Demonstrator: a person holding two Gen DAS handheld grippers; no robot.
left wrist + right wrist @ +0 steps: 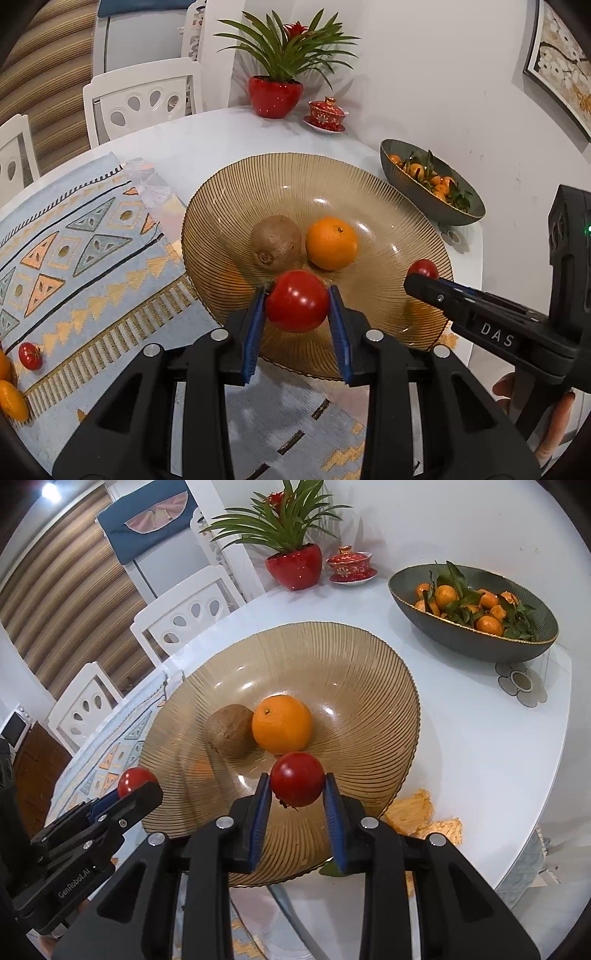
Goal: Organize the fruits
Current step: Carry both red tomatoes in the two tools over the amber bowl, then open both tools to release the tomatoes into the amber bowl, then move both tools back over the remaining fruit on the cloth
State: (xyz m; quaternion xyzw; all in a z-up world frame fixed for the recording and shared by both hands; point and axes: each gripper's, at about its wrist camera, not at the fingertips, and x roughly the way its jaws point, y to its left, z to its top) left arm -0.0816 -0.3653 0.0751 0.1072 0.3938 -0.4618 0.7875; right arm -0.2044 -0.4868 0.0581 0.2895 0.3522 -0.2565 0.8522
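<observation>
Tomatoes [297, 305] [297, 784] clamped in both grippers' fingers [255, 328] [334, 812] above amber bowl [369, 177], kiwi [275, 243] and orange [331, 242] beneath.

Two grippers, each holding one red tomato: left gripper [297, 306] with a tomato [297, 305], right gripper [297, 784] with a second tomato [297, 784]. A third tomato [30, 355] lies on the near-left cloth. One amber bowl [317, 173] holds one kiwi [275, 242] and one orange [331, 243]. One dark bowl [476, 642] of mandarins sits far right.

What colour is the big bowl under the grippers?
Amber-brown see-through glass bowl, ribbed; clearest in the right wrist view.
</observation>
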